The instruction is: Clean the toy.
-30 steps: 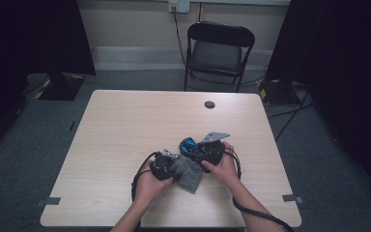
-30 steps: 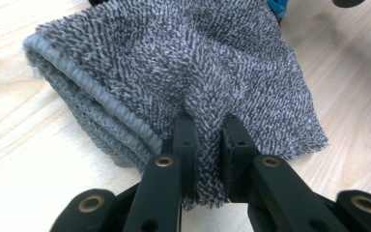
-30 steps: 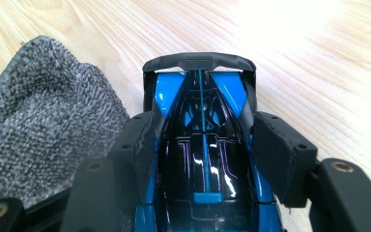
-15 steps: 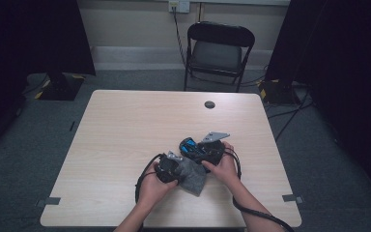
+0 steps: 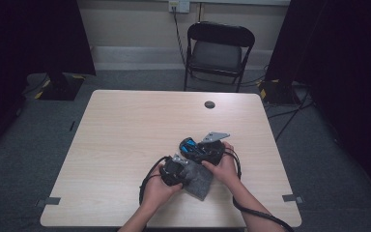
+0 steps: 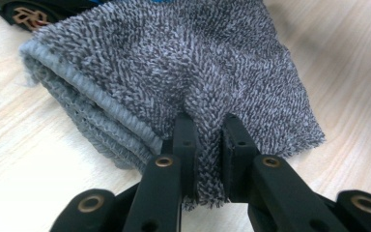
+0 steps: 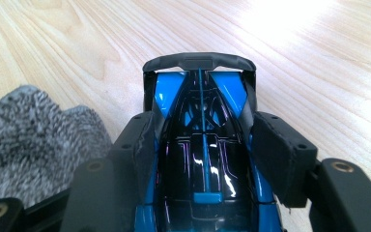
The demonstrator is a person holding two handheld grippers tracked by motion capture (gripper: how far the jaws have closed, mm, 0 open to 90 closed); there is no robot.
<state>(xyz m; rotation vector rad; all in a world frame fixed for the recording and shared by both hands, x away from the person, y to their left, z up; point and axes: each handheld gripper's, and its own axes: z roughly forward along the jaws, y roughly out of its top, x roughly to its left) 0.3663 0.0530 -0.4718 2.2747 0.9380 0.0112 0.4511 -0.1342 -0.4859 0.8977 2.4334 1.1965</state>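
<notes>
Both tongs are black, brass-ringed screw holes along the arms; right tongs (image 5: pixel 189 146) have a grey three-cornered plate, black cables trailing.

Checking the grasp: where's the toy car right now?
The toy car sits between the right gripper's jaws, low on the table right of centre in the high view, with the grey cloth just beside it, pinched by the left gripper.
</notes>
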